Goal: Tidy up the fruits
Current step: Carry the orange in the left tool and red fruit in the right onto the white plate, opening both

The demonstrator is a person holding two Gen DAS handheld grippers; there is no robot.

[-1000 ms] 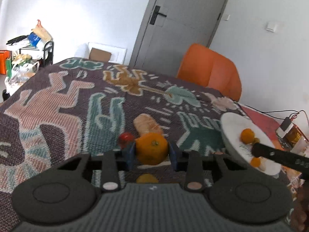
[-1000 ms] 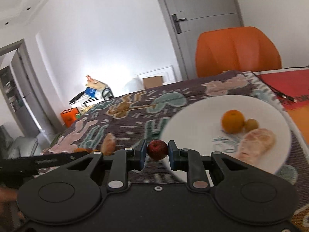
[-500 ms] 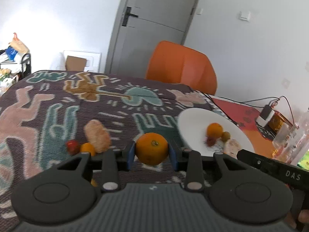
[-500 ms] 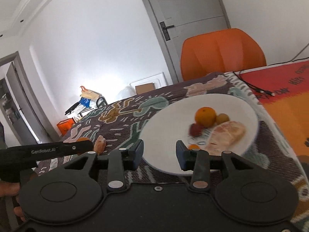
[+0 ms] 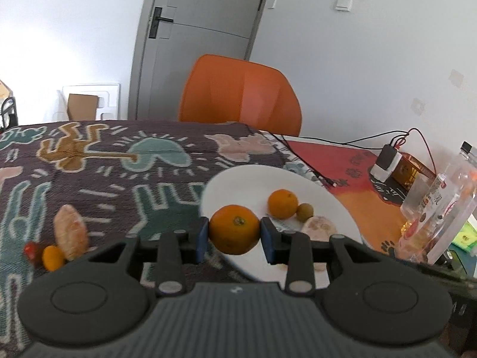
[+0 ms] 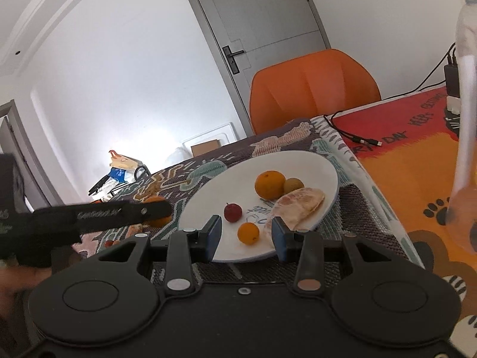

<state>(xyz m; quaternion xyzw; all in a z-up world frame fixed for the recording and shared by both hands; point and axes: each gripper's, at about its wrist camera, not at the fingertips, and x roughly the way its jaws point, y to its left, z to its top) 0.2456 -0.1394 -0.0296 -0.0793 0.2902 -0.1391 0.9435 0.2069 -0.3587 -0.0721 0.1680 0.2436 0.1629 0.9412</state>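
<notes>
Left tongs [image 5: 234,229] pinch an orange [image 5: 234,229]; only the right view shows the red fruit [image 6: 232,212] beyond the spread right tongs [image 6: 246,234].

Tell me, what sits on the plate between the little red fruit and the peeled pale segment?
In the right wrist view, a small orange fruit lies on the plate, between the red fruit and the peeled segment.
</notes>
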